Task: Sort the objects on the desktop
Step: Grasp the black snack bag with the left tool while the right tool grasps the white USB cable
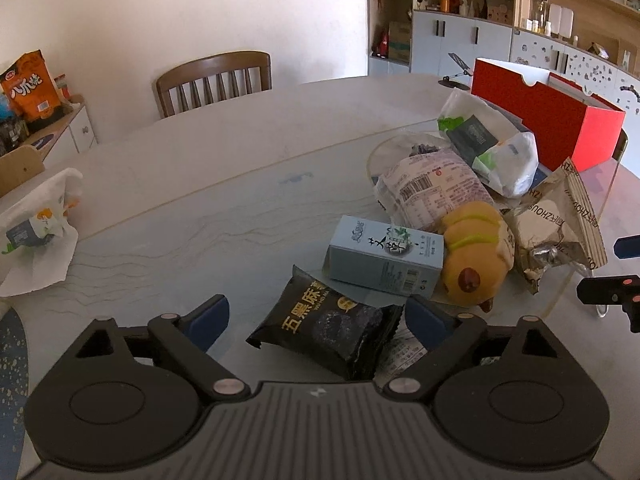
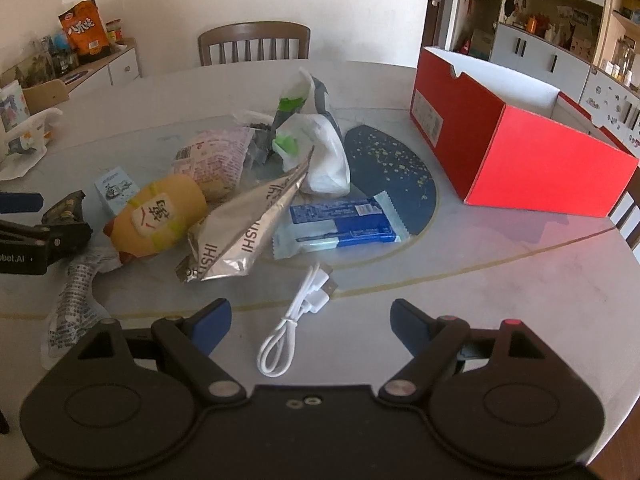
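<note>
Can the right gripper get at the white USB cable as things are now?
Probably yes. The white USB cable lies alone on the bare table, just ahead of the open right gripper, between its fingers. Nothing covers it; the silver snack bag lies farther back.

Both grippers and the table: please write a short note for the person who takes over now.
Left gripper: open, astride the black snack packet, pads not pressing on it.
Right gripper: open, empty, over the white USB cable.
Pile mid-table: pale blue box, yellow plush toy, silver foil bag, blue wafer packet, pink packet, white bags.
Red box: at the right, open; nothing seen inside it, though its floor is hidden.
Done: nothing visibly sorted.
Left: everything; probably the black packet and the cable first.
</note>
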{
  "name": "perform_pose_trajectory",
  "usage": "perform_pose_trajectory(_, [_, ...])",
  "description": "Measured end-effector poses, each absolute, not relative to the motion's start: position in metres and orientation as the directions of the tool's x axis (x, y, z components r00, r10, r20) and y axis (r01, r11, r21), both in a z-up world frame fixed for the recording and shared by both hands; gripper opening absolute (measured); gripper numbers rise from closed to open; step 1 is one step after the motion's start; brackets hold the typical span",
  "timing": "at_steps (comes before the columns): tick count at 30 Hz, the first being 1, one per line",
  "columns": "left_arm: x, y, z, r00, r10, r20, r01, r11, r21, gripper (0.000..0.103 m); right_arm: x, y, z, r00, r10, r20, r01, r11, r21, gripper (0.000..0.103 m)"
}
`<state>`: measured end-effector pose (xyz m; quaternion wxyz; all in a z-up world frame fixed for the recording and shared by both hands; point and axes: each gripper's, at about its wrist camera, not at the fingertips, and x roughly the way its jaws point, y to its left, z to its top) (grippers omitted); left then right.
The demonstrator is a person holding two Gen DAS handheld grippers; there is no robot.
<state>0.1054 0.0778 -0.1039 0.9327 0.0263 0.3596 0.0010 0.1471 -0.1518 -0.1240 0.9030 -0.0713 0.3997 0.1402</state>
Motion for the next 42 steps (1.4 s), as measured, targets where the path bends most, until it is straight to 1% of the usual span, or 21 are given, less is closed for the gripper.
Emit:
perform_pose_trajectory(6, [0.107, 0.077, -0.106, 0.732, 0.007, -0.681, 0.026, 0.999, 0.038, 0.081, 0.151, -0.148, -0.127, 0.63, 0.192, -0.752, -0.31, 0.951, -0.017, 0.085])
perform_pose_trajectory(10, [0.107, 0.078, -0.106, 0.73, 0.004, -0.684, 0.027, 0.999, 0.035, 0.079, 0.153, -0.145, -0.129, 0.614, 0.191, -0.765, -0.321, 0.947, -0.021, 0.084])
perform_pose_trajectory(14, [0.107, 0.079, -0.106, 0.731, 0.002, -0.683, 0.026, 0.999, 0.03, 0.073, 0.154, -0.144, -0.131, 0.605, 0.19, -0.773, -0.326, 0.945, -0.023, 0.081])
perform_pose_trajectory(15, [0.108, 0.078, -0.105, 0.731, 0.002, -0.682, 0.025, 0.999, 0.03, 0.071, 0.154, -0.144, -0.132, 0.604, 0.187, -0.775, -0.327, 0.945, -0.027, 0.077])
perform_pose_trajectory(16, [0.108, 0.078, -0.105, 0.732, 0.001, -0.681, 0.025, 0.999, 0.029, 0.069, 0.154, -0.144, -0.132, 0.6, 0.187, -0.778, -0.329, 0.944, -0.027, 0.059])
perform_pose_trajectory(17, [0.108, 0.079, -0.104, 0.732, 0.003, -0.681, 0.024, 0.999, 0.029, 0.068, 0.154, -0.145, -0.132, 0.597, 0.201, -0.776, -0.332, 0.943, -0.011, 0.049])
perform_pose_trajectory(18, [0.108, 0.079, -0.104, 0.732, 0.003, -0.681, 0.022, 0.999, 0.029, 0.067, 0.155, -0.146, -0.131, 0.592, 0.217, -0.776, -0.333, 0.943, 0.01, 0.042])
perform_pose_trajectory(20, [0.107, 0.078, -0.103, 0.734, 0.004, -0.679, 0.023, 0.999, 0.031, 0.064, 0.155, -0.144, -0.13, 0.592, 0.215, -0.777, -0.34, 0.94, 0.001, 0.041])
perform_pose_trajectory(21, [0.108, 0.078, -0.103, 0.735, 0.006, -0.678, 0.023, 0.999, 0.033, 0.062, 0.155, -0.143, -0.13, 0.593, 0.214, -0.776, -0.342, 0.94, -0.002, 0.039])
perform_pose_trajectory(23, [0.108, 0.078, -0.102, 0.737, 0.009, -0.676, 0.021, 0.999, 0.036, 0.059, 0.154, -0.143, -0.13, 0.594, 0.215, -0.775, -0.344, 0.939, -0.003, 0.03])
perform_pose_trajectory(24, [0.108, 0.078, -0.101, 0.736, 0.009, -0.677, 0.021, 0.999, 0.035, 0.058, 0.154, -0.143, -0.129, 0.595, 0.213, -0.775, -0.344, 0.939, -0.006, 0.023])
perform_pose_trajectory(26, [0.107, 0.078, -0.101, 0.735, 0.01, -0.678, 0.019, 0.999, 0.035, 0.057, 0.154, -0.143, -0.129, 0.596, 0.207, -0.776, -0.341, 0.94, -0.011, 0.02])
perform_pose_trajectory(28, [0.106, 0.078, -0.1, 0.735, 0.012, -0.678, 0.016, 0.999, 0.036, 0.056, 0.154, -0.144, -0.129, 0.597, 0.202, -0.776, -0.337, 0.941, -0.014, 0.014])
perform_pose_trajectory(31, [0.104, 0.079, -0.099, 0.733, 0.01, -0.68, 0.013, 1.0, 0.028, 0.052, 0.152, -0.145, -0.127, 0.602, 0.191, -0.775, -0.332, 0.943, -0.026, 0.012])
perform_pose_trajectory(42, [0.093, 0.084, -0.092, 0.734, 0.003, -0.68, -0.009, 1.0, -0.006, 0.05, 0.148, -0.157, -0.115, 0.627, 0.19, -0.756, -0.309, 0.951, -0.018, 0.012])
